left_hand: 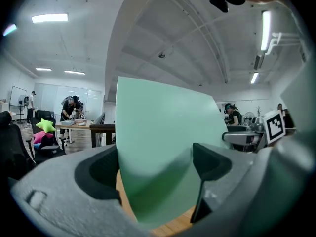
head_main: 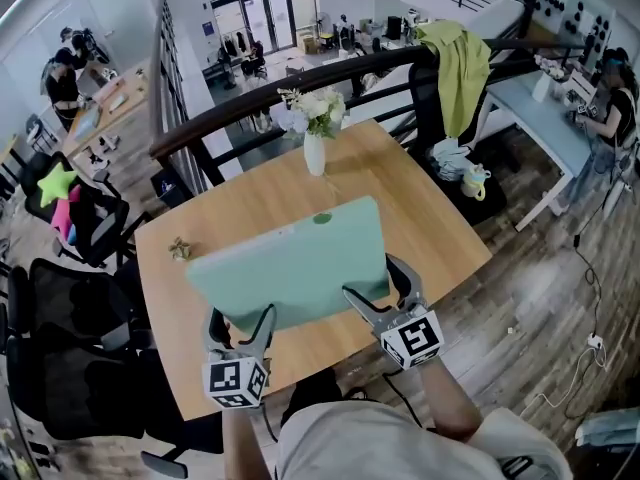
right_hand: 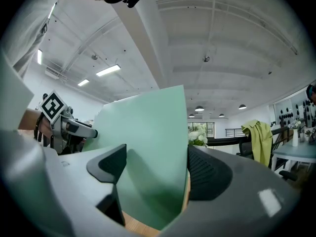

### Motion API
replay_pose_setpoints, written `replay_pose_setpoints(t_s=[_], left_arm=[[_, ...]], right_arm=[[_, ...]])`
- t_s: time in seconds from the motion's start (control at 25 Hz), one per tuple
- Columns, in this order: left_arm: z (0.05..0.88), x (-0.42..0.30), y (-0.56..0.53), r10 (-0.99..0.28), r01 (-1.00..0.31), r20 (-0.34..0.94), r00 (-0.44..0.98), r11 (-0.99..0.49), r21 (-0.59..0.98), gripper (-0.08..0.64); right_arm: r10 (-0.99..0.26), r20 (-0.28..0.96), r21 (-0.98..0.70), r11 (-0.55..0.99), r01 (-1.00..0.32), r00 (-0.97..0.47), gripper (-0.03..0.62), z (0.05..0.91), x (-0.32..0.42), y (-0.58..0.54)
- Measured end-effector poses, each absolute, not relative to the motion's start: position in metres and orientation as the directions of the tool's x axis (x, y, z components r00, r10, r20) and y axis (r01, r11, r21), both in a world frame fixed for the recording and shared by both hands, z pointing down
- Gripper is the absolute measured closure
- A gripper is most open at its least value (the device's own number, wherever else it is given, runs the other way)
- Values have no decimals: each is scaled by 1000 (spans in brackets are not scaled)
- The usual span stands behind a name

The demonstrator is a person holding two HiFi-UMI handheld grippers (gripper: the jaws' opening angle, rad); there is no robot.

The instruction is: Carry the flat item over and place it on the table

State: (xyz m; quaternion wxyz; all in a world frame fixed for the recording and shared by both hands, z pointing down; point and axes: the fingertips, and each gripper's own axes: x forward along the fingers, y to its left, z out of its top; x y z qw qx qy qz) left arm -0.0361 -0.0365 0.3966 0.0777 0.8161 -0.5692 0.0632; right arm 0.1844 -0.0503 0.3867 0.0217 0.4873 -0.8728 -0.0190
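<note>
Two claws hold one flat green board (head_main: 290, 258) by its near edge, the edge closest to the person. The left claw (head_main: 242, 320) is shut tight on the board near its left corner. The right claw (head_main: 380, 290) is shut tight on it near the right corner. In each claw's own view the green sheet sits pinched between the two jaws.

The board hangs over the wooden table (head_main: 430, 208), tipped up a little. I cannot tell if its far edge touches the wood.

The board looks thin and light. It does not sag, though only one edge is held, so I think it is stiff. Its face looks smooth, so it may slip if the claws let go too soon. Holding it at both near corners seems a good way to keep it level.

A white vase (head_main: 315, 154) of flowers stands just past the far edge. The board should probably come down short of it.
</note>
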Motion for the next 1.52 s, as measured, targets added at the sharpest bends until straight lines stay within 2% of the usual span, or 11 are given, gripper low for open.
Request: replay_pose_setpoints(t_s=[0.52, 1.52], left_arm=[[433, -81, -78, -924, -959, 257, 283, -264, 105, 83], [565, -154, -162, -842, -954, 469, 268, -165, 250, 83]], right_arm=[[-803, 104, 10, 591, -807, -587, 198, 427, 137, -112], [-689, 377, -133, 621, -772, -619, 198, 564, 60, -212]])
